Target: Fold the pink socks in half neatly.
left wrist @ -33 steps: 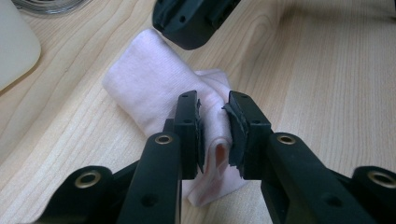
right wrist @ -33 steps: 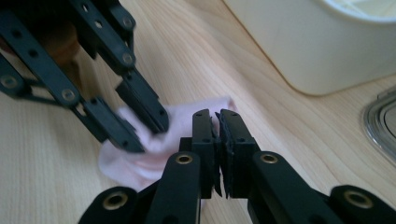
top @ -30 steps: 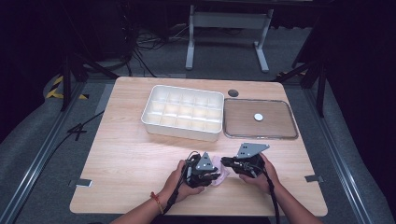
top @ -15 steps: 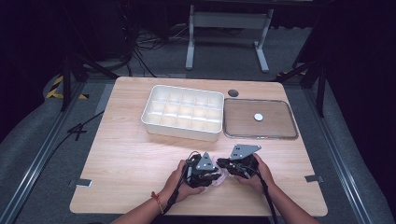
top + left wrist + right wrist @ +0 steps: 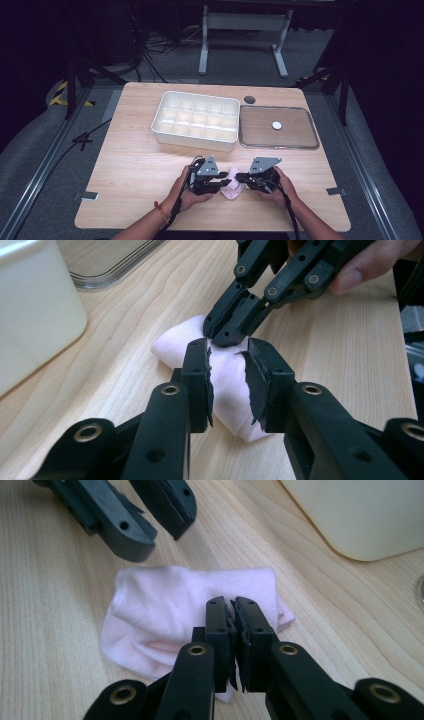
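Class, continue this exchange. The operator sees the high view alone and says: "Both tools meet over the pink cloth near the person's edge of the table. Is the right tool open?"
Observer: No. In the right gripper view the right tool has its jaws almost together, with the tips down on the pink cloth.
Operator: And the left tool?
Observer: The left gripper view shows the left tool with a clear gap between its pads. The cloth lies under that gap.
Operator: Is the cloth lying flat?
Observer: No. It is folded over into a thick bundle, with a rounded fold along one side.
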Available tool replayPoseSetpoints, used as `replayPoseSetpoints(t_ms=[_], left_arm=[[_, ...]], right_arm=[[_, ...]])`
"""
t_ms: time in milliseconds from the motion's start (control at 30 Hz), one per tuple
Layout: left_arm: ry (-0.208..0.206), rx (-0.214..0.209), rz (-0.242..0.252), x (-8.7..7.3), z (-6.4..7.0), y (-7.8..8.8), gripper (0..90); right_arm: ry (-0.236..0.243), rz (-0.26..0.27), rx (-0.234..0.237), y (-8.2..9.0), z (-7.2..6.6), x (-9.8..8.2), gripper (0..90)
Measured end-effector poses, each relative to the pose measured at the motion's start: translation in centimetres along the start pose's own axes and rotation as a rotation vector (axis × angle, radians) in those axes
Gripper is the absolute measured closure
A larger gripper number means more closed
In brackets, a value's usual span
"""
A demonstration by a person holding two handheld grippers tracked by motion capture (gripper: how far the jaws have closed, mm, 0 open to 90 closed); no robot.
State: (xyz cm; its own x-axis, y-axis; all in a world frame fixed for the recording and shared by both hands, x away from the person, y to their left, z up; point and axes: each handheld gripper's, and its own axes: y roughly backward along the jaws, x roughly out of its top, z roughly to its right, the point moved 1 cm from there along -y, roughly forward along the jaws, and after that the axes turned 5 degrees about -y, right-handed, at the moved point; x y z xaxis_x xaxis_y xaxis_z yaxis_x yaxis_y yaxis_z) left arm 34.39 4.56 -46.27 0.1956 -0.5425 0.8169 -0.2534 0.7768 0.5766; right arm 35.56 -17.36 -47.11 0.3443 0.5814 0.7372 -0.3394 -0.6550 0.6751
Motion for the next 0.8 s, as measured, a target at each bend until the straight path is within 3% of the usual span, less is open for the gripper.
replayPoseSetpoints(t_ms=[100, 133, 333, 467, 633, 800], left_arm=[[-0.022, -0.026, -0.023, -0.4, 0.4, -0.7, 71.4], [-0.046, -0.034, -0.040, -0.6, 0.7, -1.2, 71.7], [-0.072, -0.062, -0.045, -0.9, 1.4, -2.0, 73.6], [-0.080, -0.060, -0.049, -0.8, 1.5, -2.1, 73.7], [-0.066, -0.069, -0.050, -1.0, 1.4, -2.1, 73.9], [-0.063, -0.067, -0.049, -1.0, 1.4, -2.2, 74.0]], right_arm=[[0.002, -0.003, -0.001, 0.0, -0.1, 0.0, 85.5], [0.011, -0.003, -0.005, 0.0, -0.1, 0.0, 85.5], [0.010, -0.009, -0.006, -0.1, -0.3, -0.1, 85.5], [0.016, -0.011, -0.018, 0.0, -0.3, 0.0, 84.3], [0.009, 0.044, -0.024, 0.2, -0.8, 0.8, 82.4], [0.012, 0.031, -0.017, -0.6, -1.0, 0.9, 83.6]])
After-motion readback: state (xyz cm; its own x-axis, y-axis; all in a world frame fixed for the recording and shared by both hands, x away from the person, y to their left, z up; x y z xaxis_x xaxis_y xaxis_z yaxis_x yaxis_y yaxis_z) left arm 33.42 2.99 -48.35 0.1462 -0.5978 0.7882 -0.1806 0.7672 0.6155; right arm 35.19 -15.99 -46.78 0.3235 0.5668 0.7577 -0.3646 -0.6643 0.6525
